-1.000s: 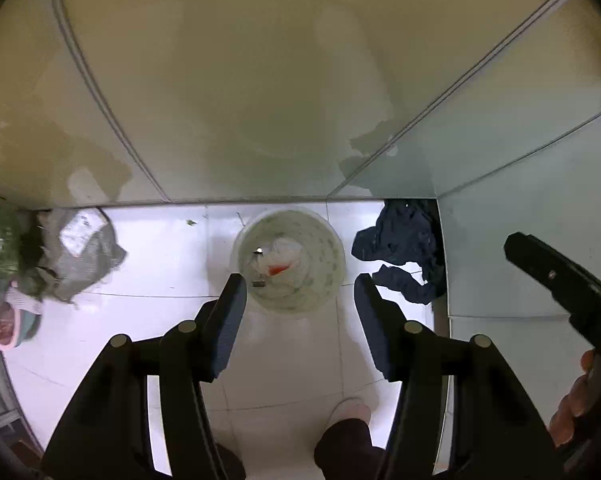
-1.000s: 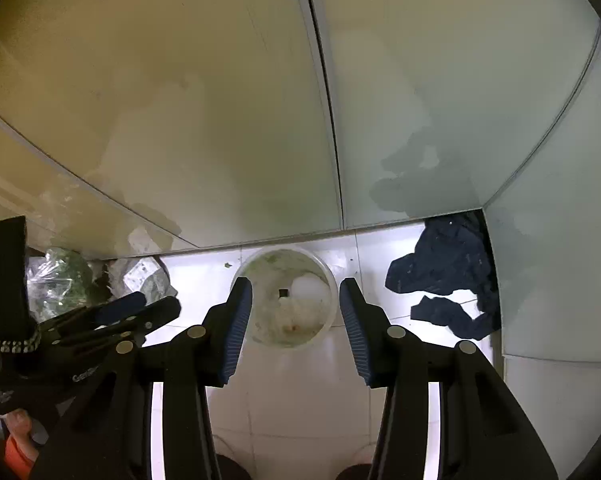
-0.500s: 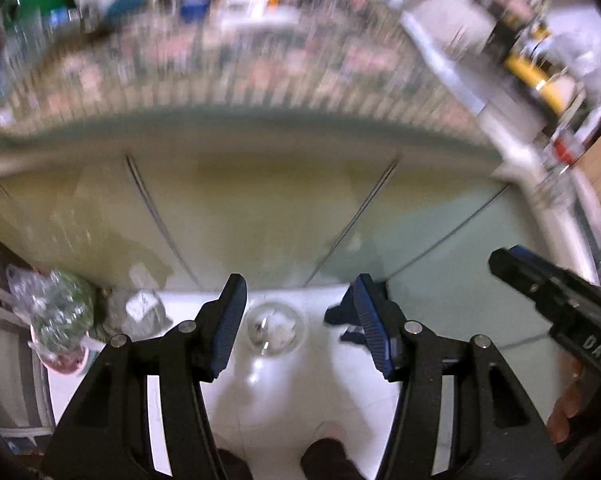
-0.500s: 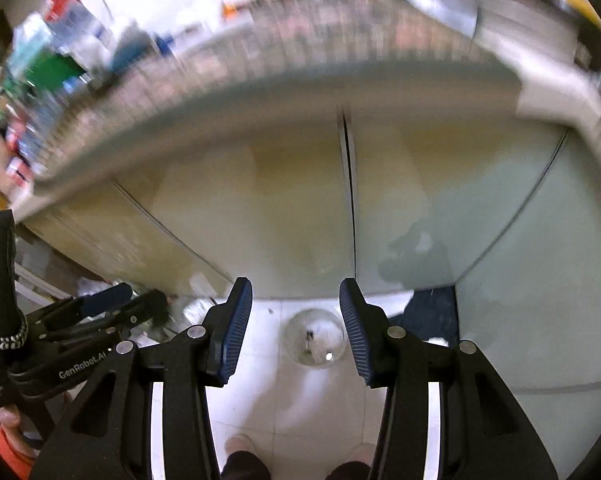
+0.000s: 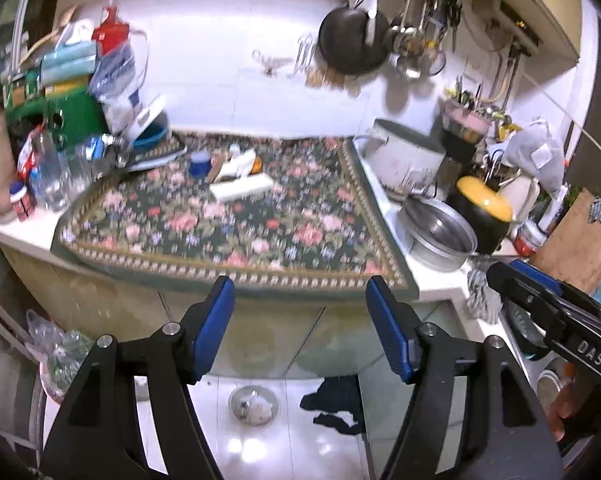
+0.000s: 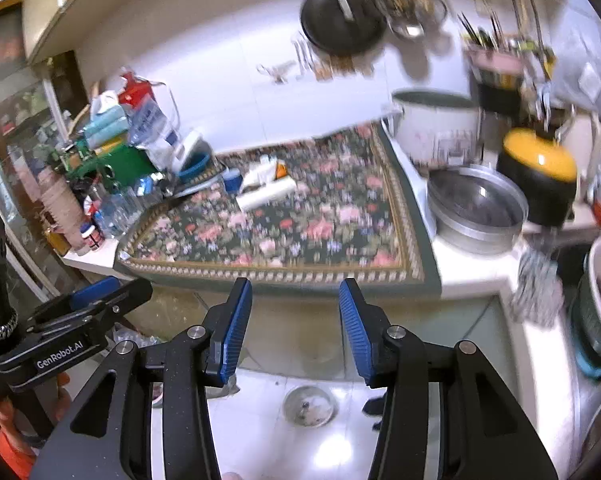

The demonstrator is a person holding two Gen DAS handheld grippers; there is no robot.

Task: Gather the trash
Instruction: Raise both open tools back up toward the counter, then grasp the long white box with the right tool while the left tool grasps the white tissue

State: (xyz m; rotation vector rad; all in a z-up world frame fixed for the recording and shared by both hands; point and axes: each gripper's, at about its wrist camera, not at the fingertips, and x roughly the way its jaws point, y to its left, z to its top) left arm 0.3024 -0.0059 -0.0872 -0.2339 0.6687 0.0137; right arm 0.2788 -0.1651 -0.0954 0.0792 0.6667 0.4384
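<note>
A round trash bin [image 5: 254,404] with white litter inside stands on the white floor by the cabinet; it also shows in the right wrist view [image 6: 309,405]. On the floral mat [image 5: 236,236] lie a white box-like wrapper [image 5: 242,189], crumpled white and orange trash [image 5: 242,159] and a blue cup [image 5: 200,163]. The same wrapper [image 6: 266,195] and crumpled trash [image 6: 265,171] show in the right wrist view. My left gripper [image 5: 300,328] is open and empty, raised in front of the counter edge. My right gripper [image 6: 295,328] is open and empty beside it.
Bottles, bags and a green container [image 5: 72,116] crowd the counter's left. A metal basin [image 5: 440,236], a yellow-lidded black pot [image 5: 482,212] and a white cooker [image 5: 404,156] stand on the right. A dark cloth [image 5: 336,404] lies on the floor. A pan [image 5: 352,40] hangs on the wall.
Both grippers have risen from low over the floor bin to counter height. The bin now looks small and far below. The countertop has come into view. Both stay open.
</note>
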